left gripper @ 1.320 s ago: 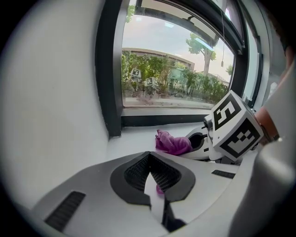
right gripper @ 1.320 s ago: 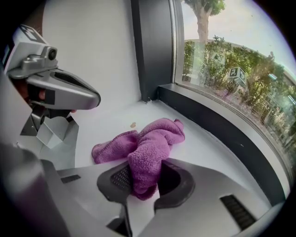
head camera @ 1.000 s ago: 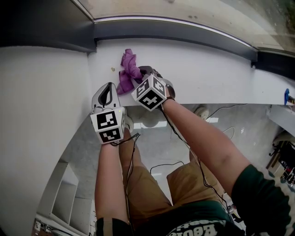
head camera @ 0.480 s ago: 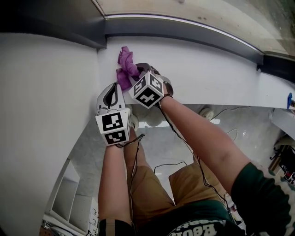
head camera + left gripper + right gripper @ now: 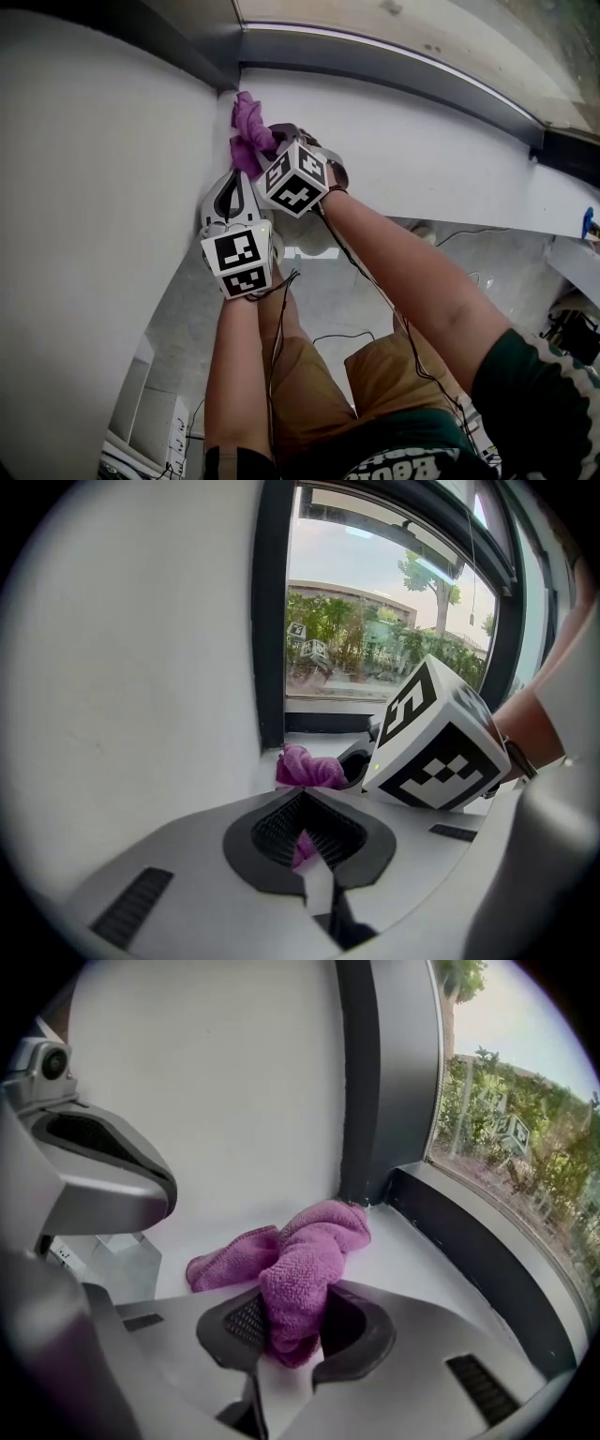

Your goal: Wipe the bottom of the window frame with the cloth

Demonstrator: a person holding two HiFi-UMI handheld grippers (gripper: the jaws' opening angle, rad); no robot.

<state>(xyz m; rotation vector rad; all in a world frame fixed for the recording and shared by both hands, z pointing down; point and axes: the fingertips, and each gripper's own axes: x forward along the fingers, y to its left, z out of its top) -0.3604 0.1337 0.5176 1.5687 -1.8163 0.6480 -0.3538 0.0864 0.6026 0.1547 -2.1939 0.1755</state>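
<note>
Head view: crumpled purple microfibre cloth (image 5: pixel 246 122) on white window sill (image 5: pixel 422 141), at its left corner.
Left gripper view: left gripper (image 5: pixel 305 841), jaws together, empty.
Right gripper view: right gripper (image 5: pixel 289 1327) clamped on cloth, 1 fold trailing on sill.

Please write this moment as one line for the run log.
step: wipe | right gripper: shut on cloth | cloth: sill, left corner | left gripper: shut, alongside

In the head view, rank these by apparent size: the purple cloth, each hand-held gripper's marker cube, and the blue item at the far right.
Largest: left marker cube and right marker cube, which look alike; the left sits nearer the camera, so they are unranked.
Then: the purple cloth, partly hidden.
Smallest: the blue item.
</note>
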